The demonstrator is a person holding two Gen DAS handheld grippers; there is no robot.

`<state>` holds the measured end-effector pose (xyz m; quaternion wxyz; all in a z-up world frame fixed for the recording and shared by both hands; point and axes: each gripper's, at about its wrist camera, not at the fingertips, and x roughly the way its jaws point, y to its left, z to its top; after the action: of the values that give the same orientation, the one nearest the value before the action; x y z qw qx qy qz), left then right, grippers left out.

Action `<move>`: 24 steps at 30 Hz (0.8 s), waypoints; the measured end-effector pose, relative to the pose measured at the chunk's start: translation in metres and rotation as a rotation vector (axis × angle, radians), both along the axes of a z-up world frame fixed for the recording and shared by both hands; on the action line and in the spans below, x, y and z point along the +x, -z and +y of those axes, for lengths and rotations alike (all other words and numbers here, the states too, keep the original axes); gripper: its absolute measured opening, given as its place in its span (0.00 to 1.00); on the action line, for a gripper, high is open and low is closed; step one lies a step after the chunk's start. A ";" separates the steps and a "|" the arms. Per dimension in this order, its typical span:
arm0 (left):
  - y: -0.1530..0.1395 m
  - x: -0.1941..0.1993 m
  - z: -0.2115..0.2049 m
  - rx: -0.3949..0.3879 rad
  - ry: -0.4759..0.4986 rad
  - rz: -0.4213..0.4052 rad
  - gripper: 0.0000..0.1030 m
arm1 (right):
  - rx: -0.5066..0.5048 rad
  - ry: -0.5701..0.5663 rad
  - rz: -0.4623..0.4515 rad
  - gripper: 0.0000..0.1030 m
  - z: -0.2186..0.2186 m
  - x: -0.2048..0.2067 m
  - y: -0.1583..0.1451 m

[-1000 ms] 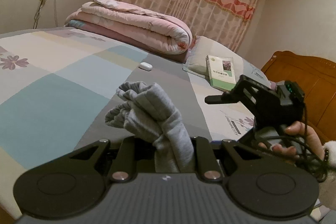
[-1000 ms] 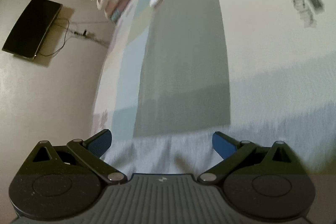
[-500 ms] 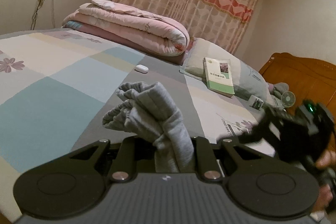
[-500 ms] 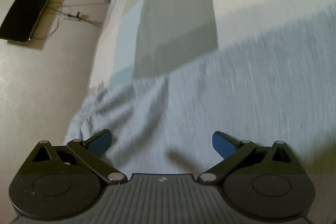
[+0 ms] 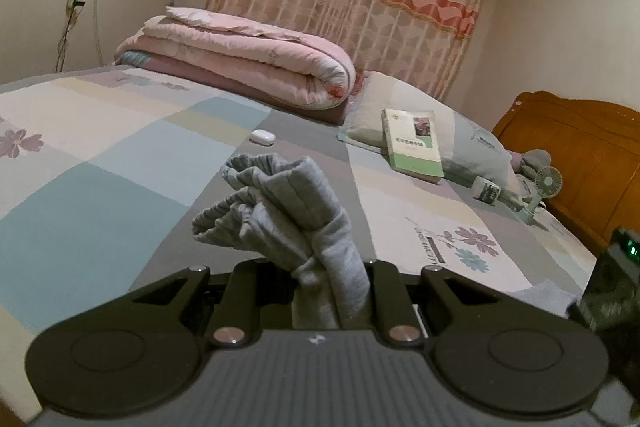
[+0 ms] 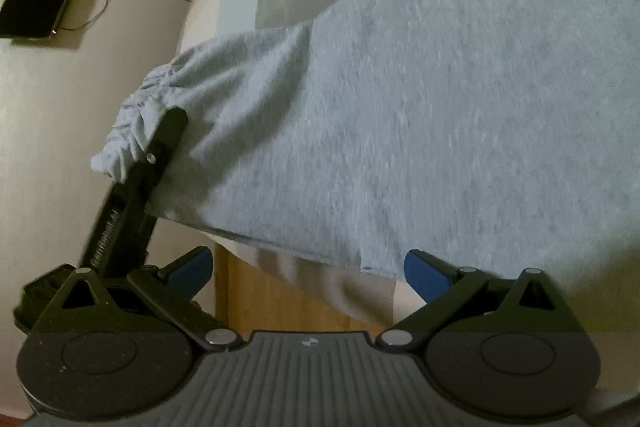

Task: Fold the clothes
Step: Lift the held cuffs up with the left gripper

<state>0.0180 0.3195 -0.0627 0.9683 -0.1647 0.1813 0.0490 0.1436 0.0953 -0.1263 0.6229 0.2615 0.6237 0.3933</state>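
While the left gripper (image 5: 320, 291) pinches the bunched grey knit garment (image 5: 288, 211), the wide-open, empty right gripper (image 6: 306, 267) should seize the near hem squarely.

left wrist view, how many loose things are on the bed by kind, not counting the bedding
Grey knit garment: 1
Green and white paperback book: 1
Small white earbud case: 1
Small white jar with a dark label: 1
Pale green handheld fan: 1
Total: 5
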 end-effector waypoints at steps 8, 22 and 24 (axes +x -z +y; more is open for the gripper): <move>-0.011 0.005 -0.022 0.025 0.050 -0.008 0.16 | -0.122 0.118 -0.243 1.00 -0.074 0.019 -0.038; -0.019 0.018 -0.064 0.030 0.161 -0.003 0.16 | -0.264 0.177 -0.325 1.00 -0.107 0.020 -0.028; -0.019 0.020 -0.068 0.029 0.173 -0.001 0.16 | -0.253 0.181 -0.314 1.00 -0.105 0.023 -0.030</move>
<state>0.0384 0.2516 -0.0439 0.9713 -0.1342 0.1935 -0.0324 0.1663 -0.0097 -0.0965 0.7728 0.1719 0.5374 0.2904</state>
